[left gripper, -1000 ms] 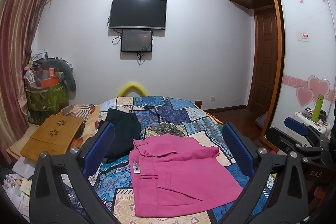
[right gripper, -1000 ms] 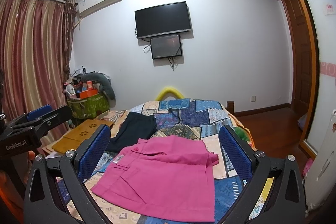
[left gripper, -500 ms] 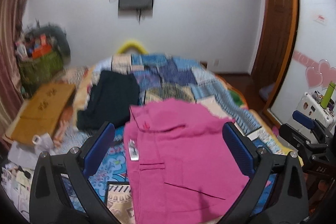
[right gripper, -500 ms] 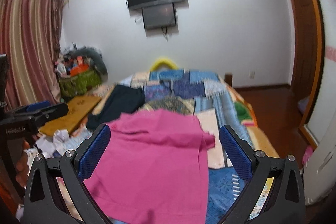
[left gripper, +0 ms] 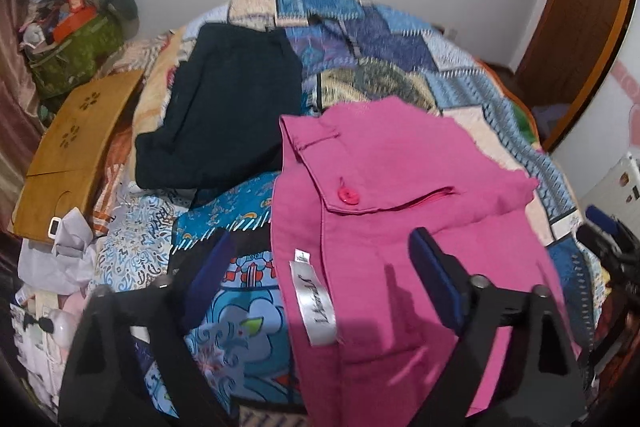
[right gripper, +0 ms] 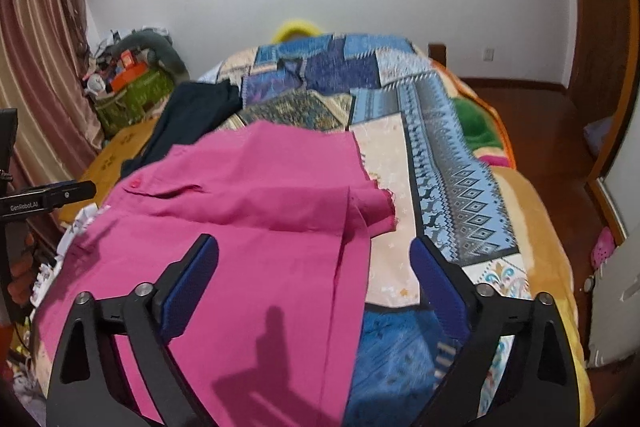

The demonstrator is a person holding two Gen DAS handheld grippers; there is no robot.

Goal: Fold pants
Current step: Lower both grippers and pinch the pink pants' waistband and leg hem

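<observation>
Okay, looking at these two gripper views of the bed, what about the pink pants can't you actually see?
- Legs and hems of the pink pants: cut off by the bottom edge in both wrist views, partly behind the left gripper and right gripper.
- White label: its print is too blurred to read, left view.
- Dark garment: pants or not, unclear in both views.

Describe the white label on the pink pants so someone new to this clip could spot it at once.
Start at the patchwork bedspread and find the pink pants spread over its near end, beside the folded dark garment. Along the pants' left edge, below the pink button, lies the white label. It is the only white strip on the pink cloth, with dark script lettering.
</observation>
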